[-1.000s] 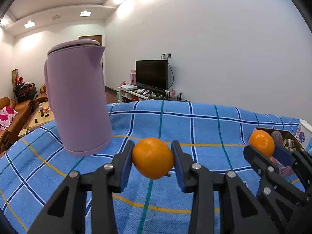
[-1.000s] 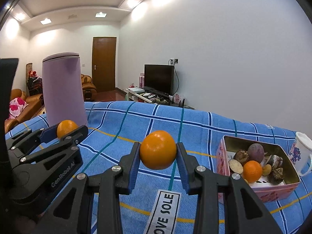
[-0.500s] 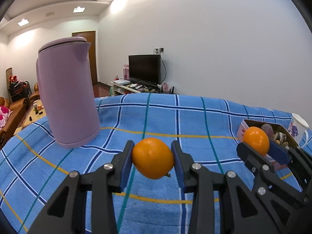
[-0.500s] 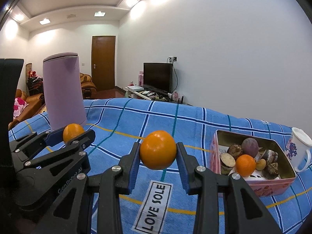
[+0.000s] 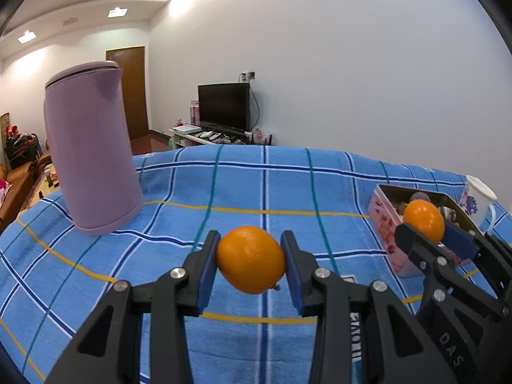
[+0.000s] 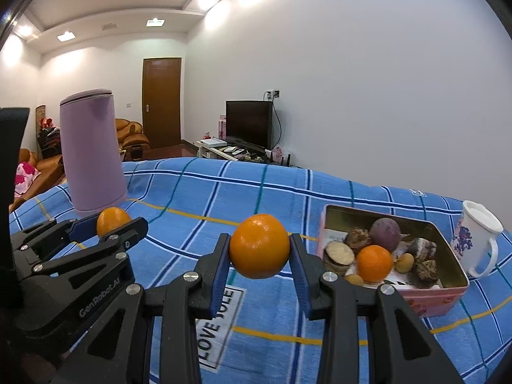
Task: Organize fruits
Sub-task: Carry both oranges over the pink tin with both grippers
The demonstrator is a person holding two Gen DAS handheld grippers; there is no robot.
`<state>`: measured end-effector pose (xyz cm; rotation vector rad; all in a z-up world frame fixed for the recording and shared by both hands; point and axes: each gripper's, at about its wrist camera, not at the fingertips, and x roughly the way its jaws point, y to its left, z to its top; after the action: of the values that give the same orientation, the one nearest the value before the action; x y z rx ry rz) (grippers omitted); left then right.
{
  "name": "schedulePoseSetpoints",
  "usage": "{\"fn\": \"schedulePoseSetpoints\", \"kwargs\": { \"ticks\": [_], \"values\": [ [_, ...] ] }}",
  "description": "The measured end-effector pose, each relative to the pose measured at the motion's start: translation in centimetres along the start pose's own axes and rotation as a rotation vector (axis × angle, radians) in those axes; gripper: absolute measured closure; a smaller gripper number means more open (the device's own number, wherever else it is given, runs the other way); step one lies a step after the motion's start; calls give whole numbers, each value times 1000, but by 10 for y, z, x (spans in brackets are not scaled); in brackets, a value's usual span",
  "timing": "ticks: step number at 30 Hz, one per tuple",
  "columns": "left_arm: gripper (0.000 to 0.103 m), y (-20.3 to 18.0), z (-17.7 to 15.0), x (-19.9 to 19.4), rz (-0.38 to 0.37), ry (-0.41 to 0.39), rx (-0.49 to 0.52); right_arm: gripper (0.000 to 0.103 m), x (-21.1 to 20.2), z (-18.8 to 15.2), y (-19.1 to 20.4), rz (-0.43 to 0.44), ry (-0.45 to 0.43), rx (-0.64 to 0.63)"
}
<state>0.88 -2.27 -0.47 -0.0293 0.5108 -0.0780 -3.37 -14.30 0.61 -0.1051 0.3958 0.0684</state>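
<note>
My left gripper [image 5: 251,264] is shut on an orange [image 5: 251,260] and holds it above the blue checked cloth. My right gripper [image 6: 260,251] is shut on a second orange [image 6: 260,245], also in the air. Each gripper shows in the other's view: the right one with its orange [image 5: 423,220] at the right, the left one with its orange [image 6: 112,220] at the left. A pink tin box [image 6: 425,300] lies to the right; it holds a third orange [image 6: 373,263], a purple fruit [image 6: 385,233] and several brown pieces.
A tall lilac kettle [image 5: 91,160] stands on the cloth at the left. A white flowered mug [image 6: 476,243] stands right of the tin. A "LOVE SOLE" label [image 6: 217,320] is sewn on the cloth. Beyond the table are a TV, a door and sofas.
Both grippers have moved right with their oranges. The tin box and mug have come nearer and further into view; the kettle has slid left.
</note>
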Motion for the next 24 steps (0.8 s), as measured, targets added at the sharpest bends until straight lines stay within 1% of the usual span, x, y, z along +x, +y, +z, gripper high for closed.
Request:
{"fn": "schedulePoseSetpoints", "kwargs": {
  "ticks": [5,13,24],
  "values": [
    [63,-14,-1,-5,-9,-6,26,64,-4,-2,-10,-16,-1,0],
    [63,-34,-2,-4,-28,7,47,64,-9,-4,-25,-37,-5,-10],
    [63,-62,-3,-9,-50,-3,90,64,-15,-7,-52,-78,-7,4]
  ]
}}
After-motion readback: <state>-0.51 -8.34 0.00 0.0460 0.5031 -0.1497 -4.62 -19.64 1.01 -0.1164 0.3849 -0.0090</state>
